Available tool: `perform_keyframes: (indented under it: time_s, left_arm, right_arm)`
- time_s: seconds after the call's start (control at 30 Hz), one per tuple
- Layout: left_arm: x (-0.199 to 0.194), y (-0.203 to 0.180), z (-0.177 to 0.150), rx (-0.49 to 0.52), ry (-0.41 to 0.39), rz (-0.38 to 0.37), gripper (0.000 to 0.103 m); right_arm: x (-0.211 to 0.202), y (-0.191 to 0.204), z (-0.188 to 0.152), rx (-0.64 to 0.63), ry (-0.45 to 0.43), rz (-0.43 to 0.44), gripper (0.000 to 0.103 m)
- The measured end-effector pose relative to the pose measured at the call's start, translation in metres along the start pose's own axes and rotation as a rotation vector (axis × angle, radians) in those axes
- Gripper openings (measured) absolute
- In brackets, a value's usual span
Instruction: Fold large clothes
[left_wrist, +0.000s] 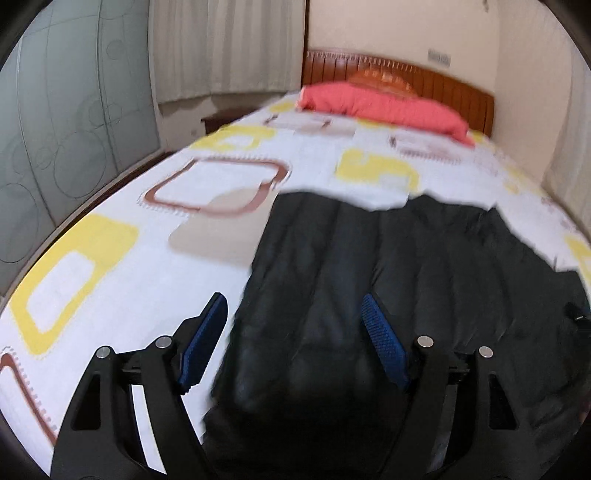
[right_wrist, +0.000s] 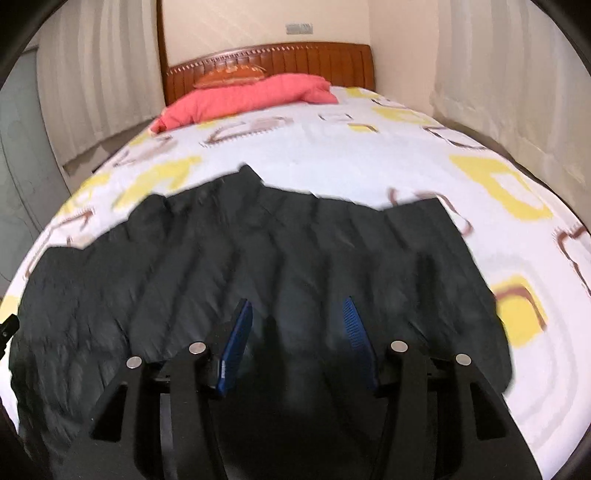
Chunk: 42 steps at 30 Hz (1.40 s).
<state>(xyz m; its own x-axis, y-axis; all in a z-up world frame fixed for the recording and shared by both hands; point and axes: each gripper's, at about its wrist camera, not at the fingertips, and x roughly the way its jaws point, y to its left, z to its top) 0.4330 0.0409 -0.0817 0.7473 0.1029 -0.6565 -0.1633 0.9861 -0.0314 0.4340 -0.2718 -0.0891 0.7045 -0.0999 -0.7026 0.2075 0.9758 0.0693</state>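
A black quilted jacket (left_wrist: 388, 277) lies spread flat across the near end of the bed, its seams running away from me. In the left wrist view my left gripper (left_wrist: 292, 297) hovers over the jacket's left edge, jaws wide open, and its blue pads (left_wrist: 384, 343) grip nothing. Seen from the right wrist, the jacket (right_wrist: 258, 251) fills the lower half of the picture. My right gripper (right_wrist: 296, 301) stands over its middle with the jaws open and no cloth pinched between them. Both pictures are motion-blurred.
The bed sheet (left_wrist: 147, 240) is white with yellow and brown squares. A red quilt (right_wrist: 243, 98) lies against the wooden headboard (right_wrist: 314, 59). A frosted wardrobe door (left_wrist: 74, 129) and curtains (left_wrist: 225, 48) flank the bed on the left, and more curtains (right_wrist: 517, 92) hang on the right.
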Motion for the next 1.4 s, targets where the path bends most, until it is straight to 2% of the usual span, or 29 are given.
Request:
perform_keyframes:
  time_s: [0.07, 0.13, 0.23, 0.37, 0.47, 0.53, 0.67, 0.8, 0.93, 1.03, 1.1, 1.27, 1.4]
  left_arm:
    - [0.017, -0.006, 0.001, 0.0, 0.039, -0.012, 0.075]
    - [0.05, -0.017, -0.008, 0.062, 0.146, 0.013, 0.076]
    - [0.036, -0.025, 0.0, 0.103, 0.087, 0.014, 0.075]
    - [0.026, -0.027, 0.018, 0.075, -0.005, -0.006, 0.075]
    - [0.05, -0.023, 0.023, 0.012, 0.062, -0.013, 0.075]
    - [0.08, -0.021, 0.018, -0.014, 0.153, 0.005, 0.077]
    - [0.087, -0.032, 0.012, 0.051, 0.134, 0.056, 0.079]
    - [0.059, -0.015, 0.012, 0.005, 0.128, -0.011, 0.078]
    - [0.015, 0.02, -0.008, -0.058, 0.126, -0.033, 0.079]
    - [-0.017, 0.052, -0.037, -0.117, 0.17, -0.037, 0.079]
    - [-0.039, 0.079, -0.064, -0.201, 0.217, -0.047, 0.079]
    - [-0.095, 0.136, -0.128, -0.382, 0.285, -0.059, 0.079]
    - [-0.134, 0.161, -0.173, -0.487, 0.309, -0.111, 0.079]
  right_arm:
    - [0.021, 0.009, 0.004, -0.006, 0.021, 0.006, 0.052]
    - [0.051, 0.016, 0.0, -0.02, 0.138, 0.004, 0.055]
    - [0.042, 0.019, 0.011, -0.008, 0.131, -0.002, 0.054]
    - [0.032, 0.024, 0.026, -0.005, 0.038, 0.011, 0.054]
    - [0.051, 0.027, 0.026, 0.009, 0.068, 0.036, 0.054]
    - [0.07, 0.025, 0.02, 0.007, 0.091, 0.032, 0.057]
    - [0.071, 0.034, 0.013, -0.042, 0.074, -0.005, 0.057]
    - [0.046, 0.023, 0.014, -0.018, 0.074, 0.037, 0.058]
    - [-0.006, -0.005, -0.005, -0.025, 0.046, 0.052, 0.059]
    - [-0.043, -0.034, -0.032, -0.037, 0.051, 0.018, 0.059]
    - [-0.065, -0.056, -0.054, -0.018, 0.055, -0.008, 0.059]
    - [-0.117, -0.12, -0.12, 0.098, 0.127, -0.031, 0.059]
    - [-0.159, -0.16, -0.179, 0.195, 0.158, -0.019, 0.059]
